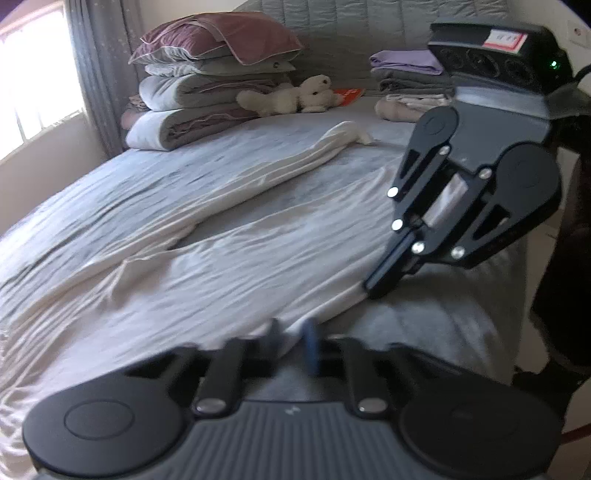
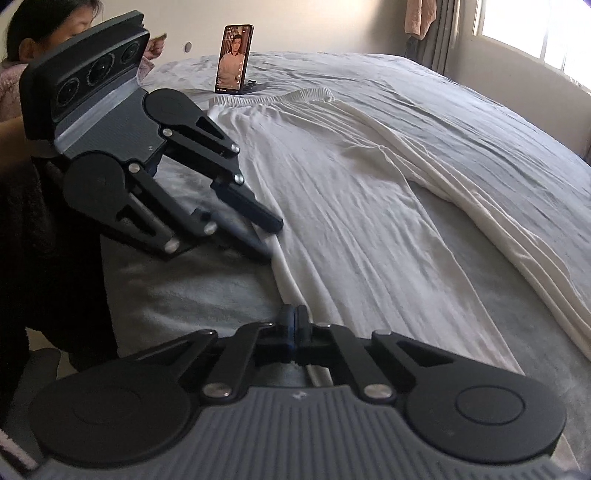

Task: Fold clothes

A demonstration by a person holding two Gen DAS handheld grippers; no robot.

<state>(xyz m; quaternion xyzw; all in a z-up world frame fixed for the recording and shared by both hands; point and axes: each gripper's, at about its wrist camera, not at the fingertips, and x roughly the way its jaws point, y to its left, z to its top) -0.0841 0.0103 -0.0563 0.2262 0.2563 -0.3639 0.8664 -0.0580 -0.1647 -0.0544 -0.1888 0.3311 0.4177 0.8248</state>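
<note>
White trousers [image 2: 351, 206] lie spread on the grey bed [image 2: 480, 122], waistband toward the phone, legs toward the pillows; they also show in the left wrist view [image 1: 207, 258]. My right gripper [image 2: 295, 325] is shut on the near edge of one trouser leg; it also shows in the left wrist view [image 1: 376, 288], tips pinching the cloth edge. My left gripper [image 1: 293, 336] is open, its fingers apart at the same near edge; it also shows in the right wrist view [image 2: 271, 236], one finger above and one below the cloth edge.
Stacked pillows and quilts [image 1: 199, 92], a plush bear [image 1: 291, 98] and folded clothes [image 1: 406, 81] sit at the head of the bed. A phone [image 2: 233, 59] stands upright at the far end. The person [image 2: 44, 29] stands on the left. A window [image 2: 535, 37] is at the right.
</note>
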